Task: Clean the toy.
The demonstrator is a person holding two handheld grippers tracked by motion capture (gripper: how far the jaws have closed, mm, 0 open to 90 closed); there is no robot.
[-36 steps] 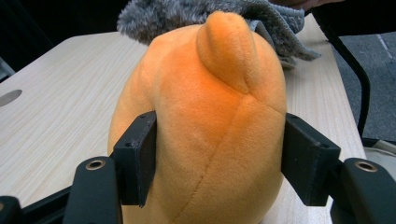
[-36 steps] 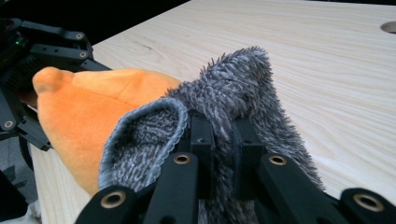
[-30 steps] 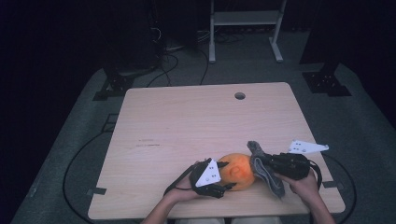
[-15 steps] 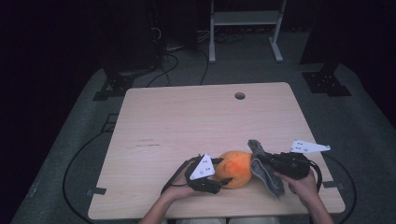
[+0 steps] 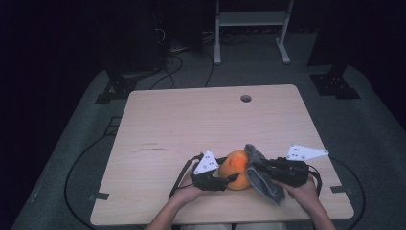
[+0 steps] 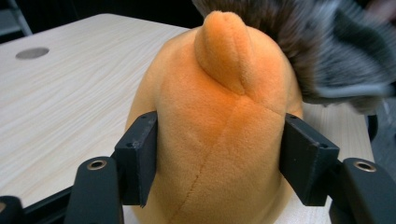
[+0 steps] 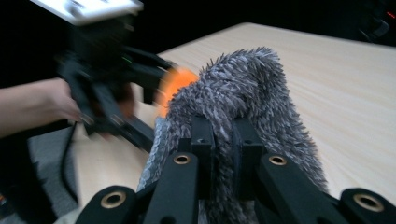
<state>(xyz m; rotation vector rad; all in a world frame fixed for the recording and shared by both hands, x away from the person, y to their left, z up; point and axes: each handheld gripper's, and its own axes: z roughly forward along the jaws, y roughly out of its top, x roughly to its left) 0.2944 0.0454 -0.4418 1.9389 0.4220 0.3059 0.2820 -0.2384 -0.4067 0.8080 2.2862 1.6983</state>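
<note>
The left gripper has just been closing, its jaws clamping the orange plush toy steady at the table's near edge (an anchor), so the right gripper, pinching the grey cloth, can wipe it.

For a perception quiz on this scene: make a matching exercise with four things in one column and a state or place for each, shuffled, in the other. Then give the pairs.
Things
1. orange plush toy
2. grey fuzzy cloth
3. left gripper
4. round hole

States or places
A. pinched between the right gripper's jaws
B. in the table near its far edge
C. jaws pressed on both sides of the soft toy
D. standing on the table, cloth brushing its top

Pairs: 1-D, 2-A, 3-C, 4-B
</note>
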